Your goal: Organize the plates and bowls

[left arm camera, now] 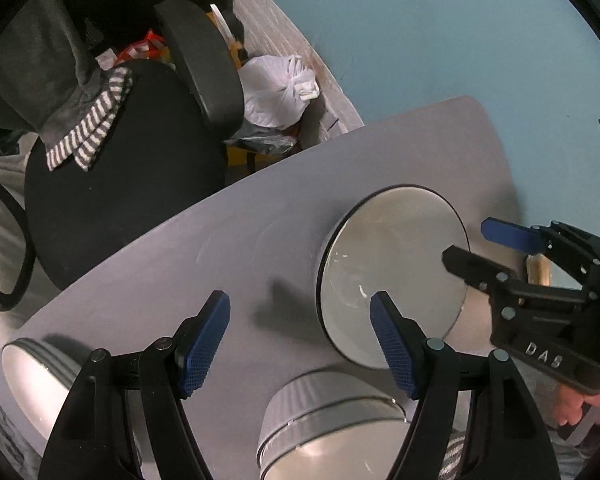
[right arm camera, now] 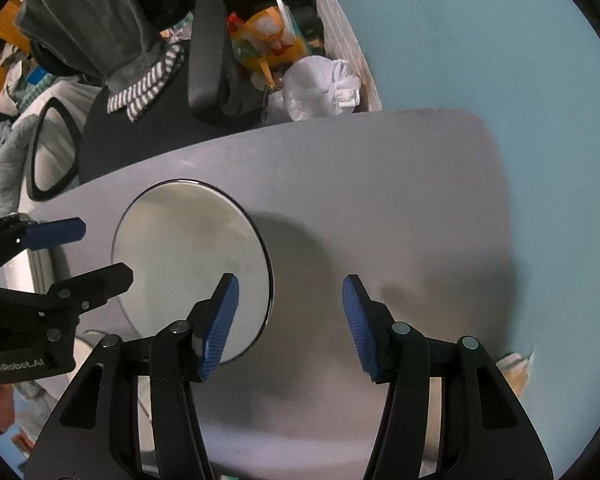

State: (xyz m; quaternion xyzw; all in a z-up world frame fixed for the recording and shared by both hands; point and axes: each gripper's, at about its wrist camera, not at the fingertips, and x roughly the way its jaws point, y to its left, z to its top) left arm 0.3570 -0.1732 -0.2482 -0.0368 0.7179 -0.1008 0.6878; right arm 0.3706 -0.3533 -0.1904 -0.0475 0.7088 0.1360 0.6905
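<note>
Now the round white plate [right arm camera: 188, 264], thin dark line around its rim, lies flat on the grey table [right arm camera: 380, 200]. A ribbed grey bowl [left arm camera: 324, 412] stands near it. The left gripper [left arm camera: 300, 340] hangs above, jaws wide apart and empty; the right gripper [right arm camera: 290, 320] likewise spread, holding nothing.

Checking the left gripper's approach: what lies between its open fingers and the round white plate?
Only bare grey tabletop with a shadow separates the left gripper from the white plate, per the left wrist view.
</note>
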